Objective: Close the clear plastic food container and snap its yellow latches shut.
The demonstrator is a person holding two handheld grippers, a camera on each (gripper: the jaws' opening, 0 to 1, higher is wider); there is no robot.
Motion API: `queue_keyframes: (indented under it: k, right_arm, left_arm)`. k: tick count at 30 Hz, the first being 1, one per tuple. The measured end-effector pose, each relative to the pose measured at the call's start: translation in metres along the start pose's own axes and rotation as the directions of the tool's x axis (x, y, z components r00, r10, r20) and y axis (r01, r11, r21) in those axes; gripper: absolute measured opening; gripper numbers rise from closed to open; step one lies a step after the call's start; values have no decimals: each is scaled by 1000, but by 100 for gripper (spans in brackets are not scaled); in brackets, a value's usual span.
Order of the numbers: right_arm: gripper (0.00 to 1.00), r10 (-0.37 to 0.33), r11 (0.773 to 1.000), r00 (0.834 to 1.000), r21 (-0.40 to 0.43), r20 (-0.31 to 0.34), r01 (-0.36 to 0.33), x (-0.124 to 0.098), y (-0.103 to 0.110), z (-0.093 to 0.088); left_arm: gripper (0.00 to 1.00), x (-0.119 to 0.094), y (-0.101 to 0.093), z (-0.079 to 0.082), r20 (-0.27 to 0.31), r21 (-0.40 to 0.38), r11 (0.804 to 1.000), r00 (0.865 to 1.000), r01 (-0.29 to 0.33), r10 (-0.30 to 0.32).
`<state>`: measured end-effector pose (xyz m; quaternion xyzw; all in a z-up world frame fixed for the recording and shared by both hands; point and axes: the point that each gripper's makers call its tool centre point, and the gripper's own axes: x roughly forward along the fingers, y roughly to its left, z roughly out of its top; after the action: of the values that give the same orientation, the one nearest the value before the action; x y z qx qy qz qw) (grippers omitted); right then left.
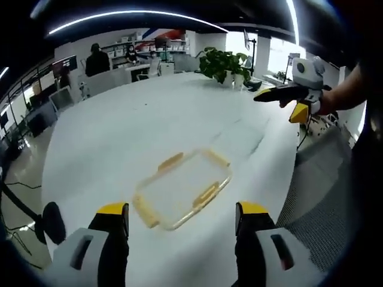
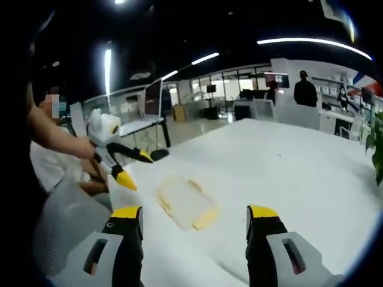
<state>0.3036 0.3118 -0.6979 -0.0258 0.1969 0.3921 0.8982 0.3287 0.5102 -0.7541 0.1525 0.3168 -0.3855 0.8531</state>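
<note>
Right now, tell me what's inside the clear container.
Nothing visible inside the clear container; white table shows through. Yellow latches hide its edges. Both tongs hover apart, open.

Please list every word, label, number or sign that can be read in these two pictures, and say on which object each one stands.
None can be read.
The clear container with its yellow latches on the white table carries no visible print.
The red and blue wall graphic shows stripes, no legible letters.
The dark screens in the office are too small and blurred.
</note>
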Motion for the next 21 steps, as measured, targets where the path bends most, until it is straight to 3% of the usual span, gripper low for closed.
queue_keyframes:
  k: [11,21]
  right_arm:
    - [70,14,1000,1000,-18,-15,-14,11,1,0]
    - [70,19,999,999,-36,-38,-20,27,-3,-3]
  left_arm:
    - [71,2,0,-6,-47,69,997,998,39,-36]
    - [72,9,13,-10,-74,79,995,996,54,-48]
